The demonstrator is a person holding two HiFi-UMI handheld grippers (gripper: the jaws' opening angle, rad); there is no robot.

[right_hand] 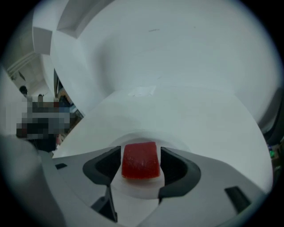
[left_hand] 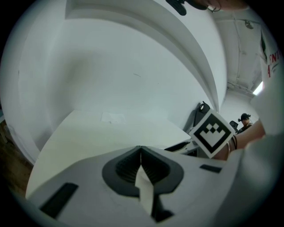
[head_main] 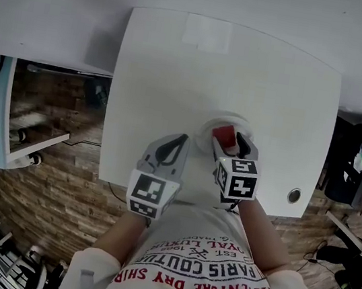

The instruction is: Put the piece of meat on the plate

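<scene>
Right gripper view showed your right gripper [right_hand: 141, 155] clamped on the piece of meat [right_hand: 140, 163], with the plate [right_hand: 135, 187] lying straight beneath it, while your left gripper [left_hand: 141, 155] sat closed and empty, farther off.

It looks like a lab or test room. A bare white table [head_main: 179, 72] stands on a plank floor [head_main: 46, 180]. A wheeled stand [head_main: 31, 144] and dark gear [head_main: 347, 173] flank it.
</scene>
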